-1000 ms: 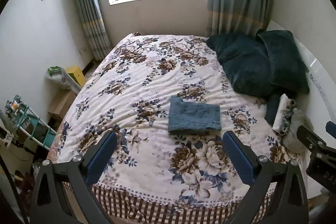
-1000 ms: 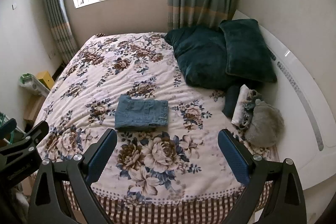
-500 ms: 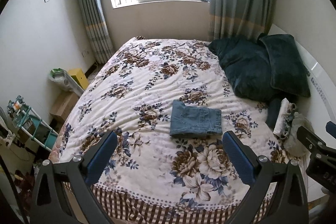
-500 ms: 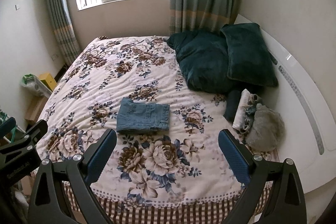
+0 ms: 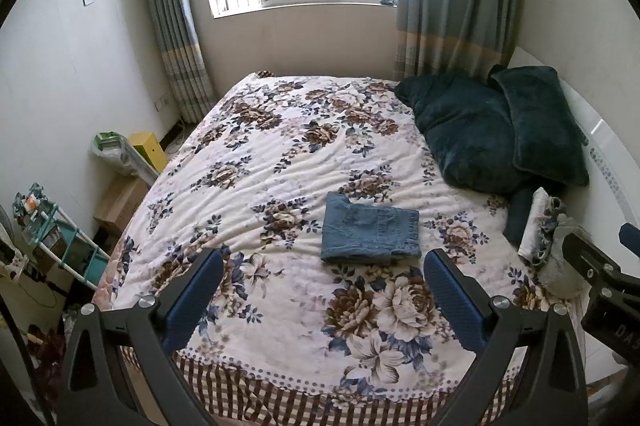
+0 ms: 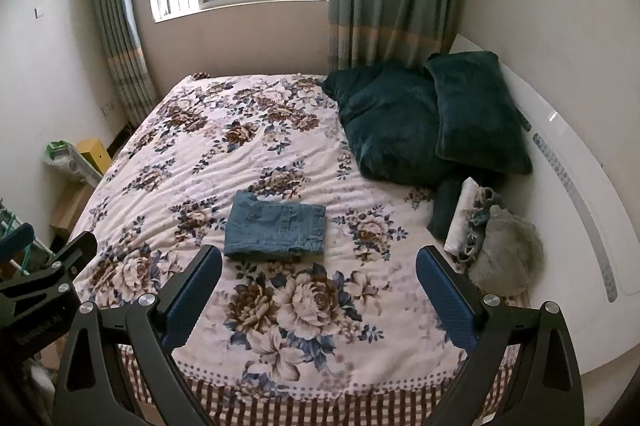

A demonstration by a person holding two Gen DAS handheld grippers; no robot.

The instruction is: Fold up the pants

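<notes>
Though the left wrist view looks much as it did a second ago, the camera has drawn back and up: more of the bedspread (image 5: 280,154) shows past its checked hem, and the window sits lower in the frame. The left gripper (image 5: 323,300) hangs over the foot of the bed with its jaws spread wide and nothing between them. The pants (image 5: 370,234) lie well beyond it, a compact denim rectangle flat near the middle of the bedspread, apart from the dark pillows (image 5: 492,134) and the small clothes pile (image 5: 548,230) by the headboard. A corner of the other tool pokes in at the right edge.

From the right wrist view the same retreat shows. The right gripper (image 6: 319,292) is likewise fully open and empty, held above the bedspread's (image 6: 224,154) near edge, with the pants (image 6: 276,226) lying ahead and a little left, untouched, edges squared.

Both tools withdrawing while the bundle holds its shape suggests the folding is finished; I judge nothing remains but to leave it there.
</notes>
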